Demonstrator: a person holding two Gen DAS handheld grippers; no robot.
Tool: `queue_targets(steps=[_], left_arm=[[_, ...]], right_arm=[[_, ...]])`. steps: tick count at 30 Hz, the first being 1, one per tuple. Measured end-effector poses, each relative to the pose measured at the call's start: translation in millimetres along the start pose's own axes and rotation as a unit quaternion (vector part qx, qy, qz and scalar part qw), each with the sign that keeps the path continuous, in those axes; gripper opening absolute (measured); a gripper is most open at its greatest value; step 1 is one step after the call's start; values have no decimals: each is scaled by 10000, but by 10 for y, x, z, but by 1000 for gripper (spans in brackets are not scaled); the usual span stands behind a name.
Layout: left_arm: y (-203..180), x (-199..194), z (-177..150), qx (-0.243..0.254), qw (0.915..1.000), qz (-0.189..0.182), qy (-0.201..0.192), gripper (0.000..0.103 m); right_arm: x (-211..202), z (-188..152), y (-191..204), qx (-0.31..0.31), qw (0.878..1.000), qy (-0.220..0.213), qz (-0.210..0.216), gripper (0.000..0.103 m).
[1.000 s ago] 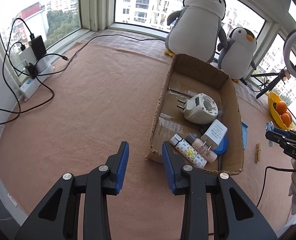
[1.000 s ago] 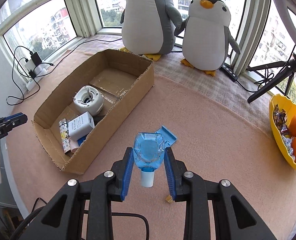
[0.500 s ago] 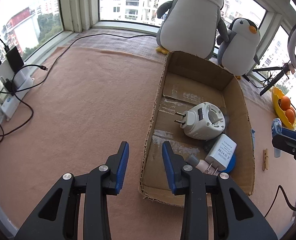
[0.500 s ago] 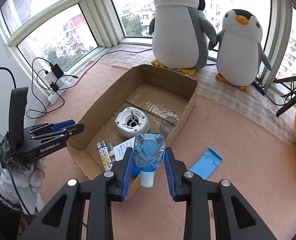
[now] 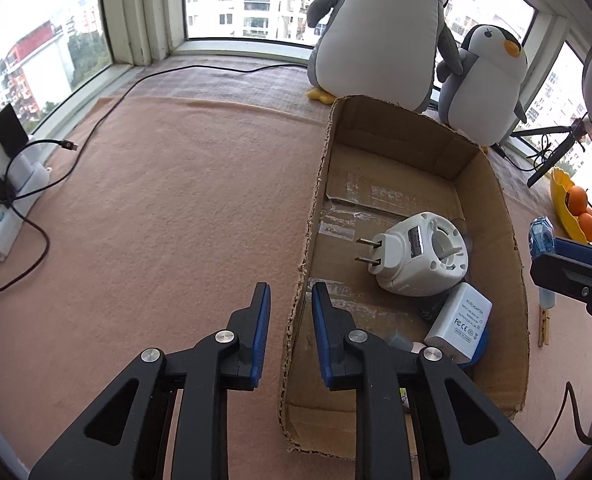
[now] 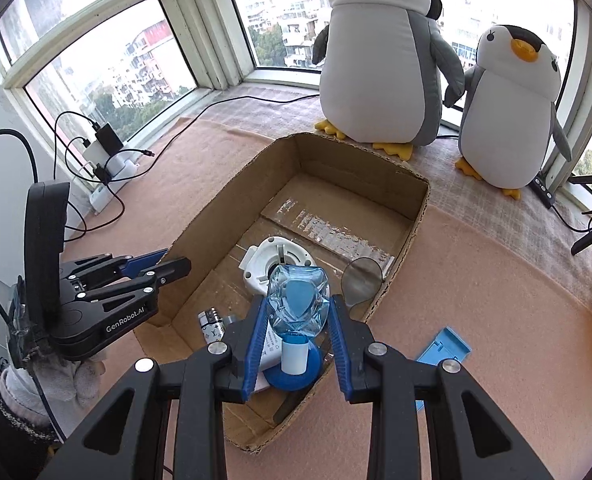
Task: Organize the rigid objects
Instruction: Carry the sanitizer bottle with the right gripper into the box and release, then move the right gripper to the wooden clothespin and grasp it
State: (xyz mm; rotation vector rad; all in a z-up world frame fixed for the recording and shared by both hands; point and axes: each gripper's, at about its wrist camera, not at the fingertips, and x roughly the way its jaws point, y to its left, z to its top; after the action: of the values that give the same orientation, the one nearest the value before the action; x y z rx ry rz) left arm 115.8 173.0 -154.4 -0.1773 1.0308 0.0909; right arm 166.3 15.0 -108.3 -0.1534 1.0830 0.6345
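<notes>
Windowsill backdrop: two plush penguins (image 6: 380, 60), one cardboard box (image 6: 408, 216)

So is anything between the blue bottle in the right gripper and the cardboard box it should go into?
Nothing visible blocks it. The right gripper holds the blue bottle over the open cardboard box; below lie a white adapter and a blue disc.

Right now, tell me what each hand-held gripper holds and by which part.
The right hand-held gripper clamps the clear blue bottle across its body, cap toward the camera. The left hand-held gripper straddles the cardboard box wall; its jaws have just been closing, not yet gripping.
</notes>
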Motion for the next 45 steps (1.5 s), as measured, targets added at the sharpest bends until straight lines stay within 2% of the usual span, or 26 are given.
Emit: queue_targets(steps=[1, 6, 20, 21, 22, 23, 25, 28, 45], left_arm=[[-5, 9, -2, 20, 10000, 22, -4, 13], [-20, 34, -4, 58, 10000, 37, -10, 9], [-19, 36, -8, 51, 10000, 35, -47, 9], [-20, 37, -8, 55, 10000, 37, -48, 9], [-19, 36, -9, 56, 10000, 36, -50, 9], [-18, 37, -9, 54, 10000, 34, -51, 9], [-19, 36, -9, 54, 10000, 34, -52, 9], [-20, 34, -7, 56, 10000, 39, -52, 9], [-19, 30, -7, 66, 10000, 51, -54, 9]], right_arm=[[16, 7, 6, 4, 10000, 10, 1, 28], [76, 33, 35, -31, 10000, 51, -21, 28], [169, 109, 43, 0, 10000, 58, 21, 28], [170, 115, 42, 1, 10000, 41, 15, 29], [171, 119, 40, 3, 10000, 39, 5, 36], [167, 121, 40, 0, 10000, 24, 19, 47], [149, 121, 41, -2, 10000, -26, 27, 58], [125, 121, 52, -57, 9999, -77, -32, 64], [2, 81, -87, 44, 9997, -154, -165, 64]])
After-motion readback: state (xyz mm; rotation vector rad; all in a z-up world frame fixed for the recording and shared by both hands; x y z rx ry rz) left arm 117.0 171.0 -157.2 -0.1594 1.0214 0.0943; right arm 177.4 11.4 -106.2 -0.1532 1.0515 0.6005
